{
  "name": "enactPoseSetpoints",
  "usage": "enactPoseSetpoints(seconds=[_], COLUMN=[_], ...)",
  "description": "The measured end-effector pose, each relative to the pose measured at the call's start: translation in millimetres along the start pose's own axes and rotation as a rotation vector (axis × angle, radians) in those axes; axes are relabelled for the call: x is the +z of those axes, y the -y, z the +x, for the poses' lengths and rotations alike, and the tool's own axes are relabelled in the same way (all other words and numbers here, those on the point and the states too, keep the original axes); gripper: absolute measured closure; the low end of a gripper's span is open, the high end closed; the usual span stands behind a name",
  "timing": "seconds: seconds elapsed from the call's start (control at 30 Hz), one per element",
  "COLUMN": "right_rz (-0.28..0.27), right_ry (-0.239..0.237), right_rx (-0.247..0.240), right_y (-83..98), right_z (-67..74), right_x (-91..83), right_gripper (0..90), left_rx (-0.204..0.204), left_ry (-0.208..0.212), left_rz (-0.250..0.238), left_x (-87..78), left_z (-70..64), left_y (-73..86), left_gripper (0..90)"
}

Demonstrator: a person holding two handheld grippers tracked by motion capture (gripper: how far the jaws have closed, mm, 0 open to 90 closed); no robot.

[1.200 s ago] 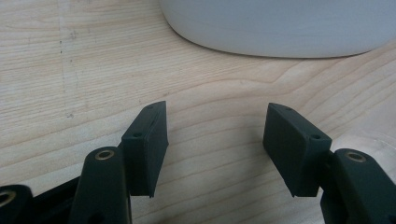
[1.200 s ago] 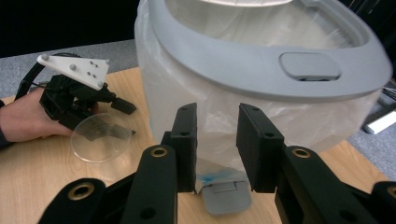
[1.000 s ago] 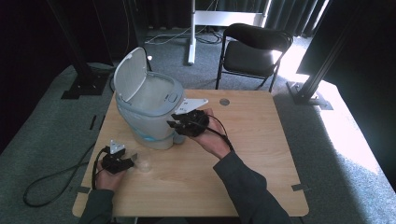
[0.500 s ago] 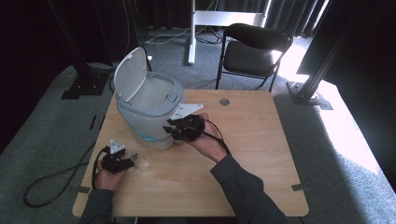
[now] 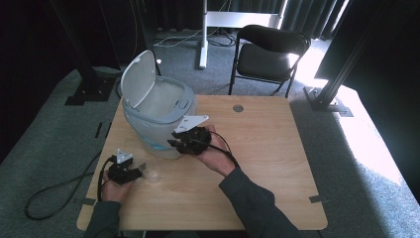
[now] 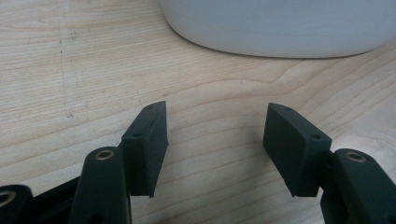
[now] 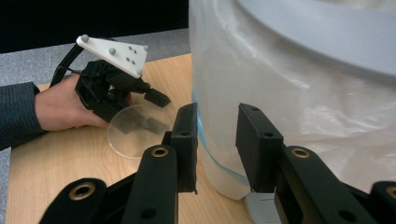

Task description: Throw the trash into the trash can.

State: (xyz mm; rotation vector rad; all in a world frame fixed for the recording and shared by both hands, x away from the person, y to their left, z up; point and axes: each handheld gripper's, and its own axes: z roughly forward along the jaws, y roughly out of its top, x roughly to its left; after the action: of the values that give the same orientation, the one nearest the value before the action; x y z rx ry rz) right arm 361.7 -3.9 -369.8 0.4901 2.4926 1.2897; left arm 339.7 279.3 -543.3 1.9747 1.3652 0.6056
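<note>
A pale grey bin (image 5: 161,126) with its lid (image 5: 137,79) tipped up stands at the table's back left, lined with a thin plastic bag (image 7: 299,93). My right gripper (image 5: 174,139) is low against the bin's front side. Its jaws (image 7: 215,140) stand a little apart with the bag-covered wall just behind the gap and nothing visibly pinched. My left gripper (image 5: 139,169) rests near the front left edge, open (image 6: 215,144) over bare wood. A clear round plastic cup (image 5: 151,175) lies just right of it, also seen as the cup (image 7: 137,128) below the left gripper (image 7: 152,99).
The wooden table (image 5: 277,163) has a round cable hole (image 5: 238,107) at the back. A black chair (image 5: 270,52) stands behind the table. Cables (image 5: 54,191) trail off the left edge to the floor.
My right gripper has slid a little left and down along the bin's front. The left gripper and the cup have stayed put.
</note>
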Motion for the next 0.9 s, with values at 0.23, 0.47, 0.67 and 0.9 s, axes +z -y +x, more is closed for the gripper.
enactPoseSetpoints(seconds=[0.23, 0.47, 0.67, 0.9], right_rz=[0.019, 0.029, 0.048, 0.066], right_ry=[-0.017, -0.037, -0.055, -0.074], right_rx=[0.005, 0.011, 0.013, 0.016], right_y=[6.0, 10.8, 15.0, 18.2], right_z=[5.3, 12.2, 19.0, 23.5], right_x=[10.8, 20.5, 31.6, 42.7], right_gripper=[69.0, 68.9, 68.9, 68.9], left_rx=[0.000, -0.001, -0.002, -0.002], left_ry=[-0.001, 0.001, 0.001, 0.001], left_rz=[-0.001, -0.002, -0.001, -0.001], left_x=[0.0, 0.1, 0.1, 0.1], left_z=[0.0, 0.0, -0.2, -0.2], left_y=[0.0, 0.0, 0.0, 0.0], left_gripper=[40.3, 40.2, 40.2, 40.1])
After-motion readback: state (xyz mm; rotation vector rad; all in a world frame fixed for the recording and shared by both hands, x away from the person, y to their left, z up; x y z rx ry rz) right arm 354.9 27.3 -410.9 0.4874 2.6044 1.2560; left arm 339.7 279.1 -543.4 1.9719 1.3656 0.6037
